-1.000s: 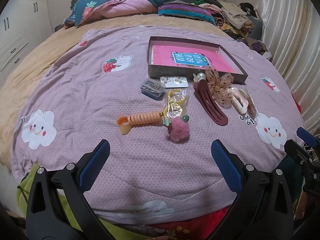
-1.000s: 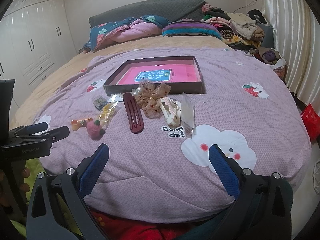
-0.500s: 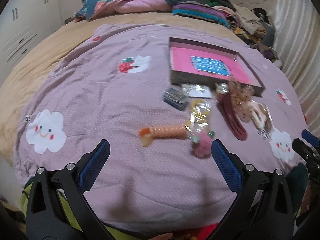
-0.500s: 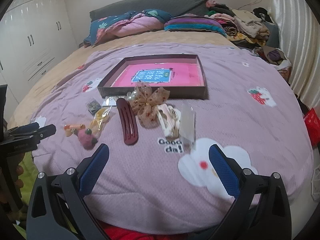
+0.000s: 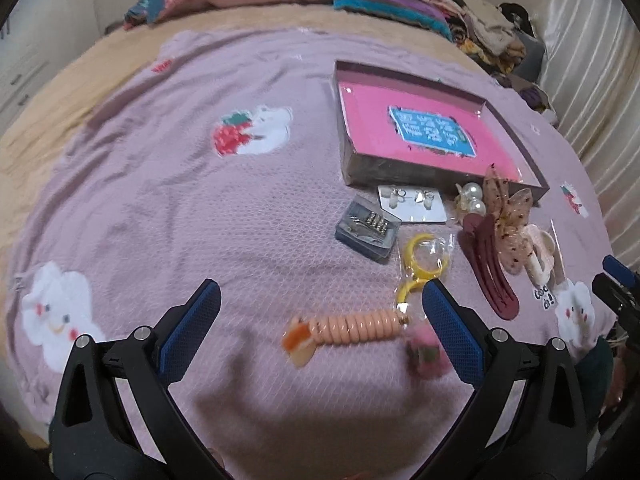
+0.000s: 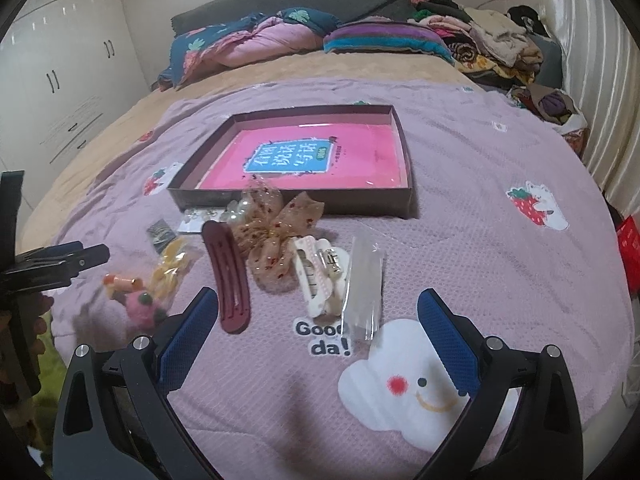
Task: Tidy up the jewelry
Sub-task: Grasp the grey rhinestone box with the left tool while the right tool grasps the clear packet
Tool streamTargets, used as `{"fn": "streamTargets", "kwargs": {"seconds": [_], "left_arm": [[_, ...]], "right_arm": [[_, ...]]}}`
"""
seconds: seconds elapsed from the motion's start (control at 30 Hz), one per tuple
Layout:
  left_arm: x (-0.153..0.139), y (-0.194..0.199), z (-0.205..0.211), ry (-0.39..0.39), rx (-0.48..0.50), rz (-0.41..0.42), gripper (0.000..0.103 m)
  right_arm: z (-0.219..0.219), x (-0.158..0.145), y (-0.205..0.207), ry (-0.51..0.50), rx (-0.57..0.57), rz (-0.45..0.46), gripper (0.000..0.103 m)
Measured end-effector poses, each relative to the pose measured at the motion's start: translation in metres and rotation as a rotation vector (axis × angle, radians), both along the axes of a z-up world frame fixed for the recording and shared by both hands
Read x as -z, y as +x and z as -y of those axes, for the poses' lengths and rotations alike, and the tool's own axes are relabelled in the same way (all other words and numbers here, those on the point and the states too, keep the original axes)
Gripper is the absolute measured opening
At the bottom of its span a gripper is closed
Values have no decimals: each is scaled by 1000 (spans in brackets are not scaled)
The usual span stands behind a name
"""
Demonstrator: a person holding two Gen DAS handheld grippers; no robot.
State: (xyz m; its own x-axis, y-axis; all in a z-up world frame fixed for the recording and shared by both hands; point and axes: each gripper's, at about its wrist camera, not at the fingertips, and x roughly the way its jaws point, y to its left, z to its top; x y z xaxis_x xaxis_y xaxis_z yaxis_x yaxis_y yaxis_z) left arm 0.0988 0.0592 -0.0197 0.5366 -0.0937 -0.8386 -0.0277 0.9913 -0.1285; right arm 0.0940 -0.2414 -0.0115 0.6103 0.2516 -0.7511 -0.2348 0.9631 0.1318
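Note:
A shallow brown box [image 5: 384, 170] [image 6: 360, 204] with a pink book inside lies on the purple quilt. In front of it are an earring card [image 5: 412, 203], a small clear case [image 5: 367, 227], a yellow ring in a bag [image 5: 425, 258], a peach coiled keychain [image 5: 352, 327] with a pink pompom [image 5: 425, 354], a maroon hair clip [image 6: 230, 276], a sheer bow [image 6: 276, 236], a cream claw clip [image 6: 320, 276] and a clear packet [image 6: 364, 284]. My left gripper [image 5: 320, 328] hangs open just above the coiled keychain. My right gripper [image 6: 318, 330] is open, near the claw clip and packet.
The quilt [image 6: 460, 208] covers a bed with pillows [image 6: 256, 40] and piled clothes [image 6: 492, 48] at the far end. White wardrobes [image 6: 60, 92] stand to the left and a curtain [image 6: 600, 60] to the right. A hand holds the left gripper [image 6: 52, 264] at the bed's near-left edge.
Both grippers have moved forward and down toward the items. The left one now straddles the coiled keychain; the right one has closed in on the claw clip and packet.

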Motion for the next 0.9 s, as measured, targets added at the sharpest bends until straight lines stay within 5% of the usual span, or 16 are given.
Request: {"fn": "streamTargets", "kwargs": {"seconds": [0.37, 0.73, 0.9], "left_arm": [[24, 36, 4, -2, 62, -29, 93], [37, 56, 15, -24, 126, -53, 70], [38, 64, 23, -22, 157, -44, 56]], "right_arm": [[14, 37, 29, 4, 43, -74, 98], [36, 57, 51, 137, 59, -166, 46], [44, 54, 54, 171, 43, -162, 35]]}}
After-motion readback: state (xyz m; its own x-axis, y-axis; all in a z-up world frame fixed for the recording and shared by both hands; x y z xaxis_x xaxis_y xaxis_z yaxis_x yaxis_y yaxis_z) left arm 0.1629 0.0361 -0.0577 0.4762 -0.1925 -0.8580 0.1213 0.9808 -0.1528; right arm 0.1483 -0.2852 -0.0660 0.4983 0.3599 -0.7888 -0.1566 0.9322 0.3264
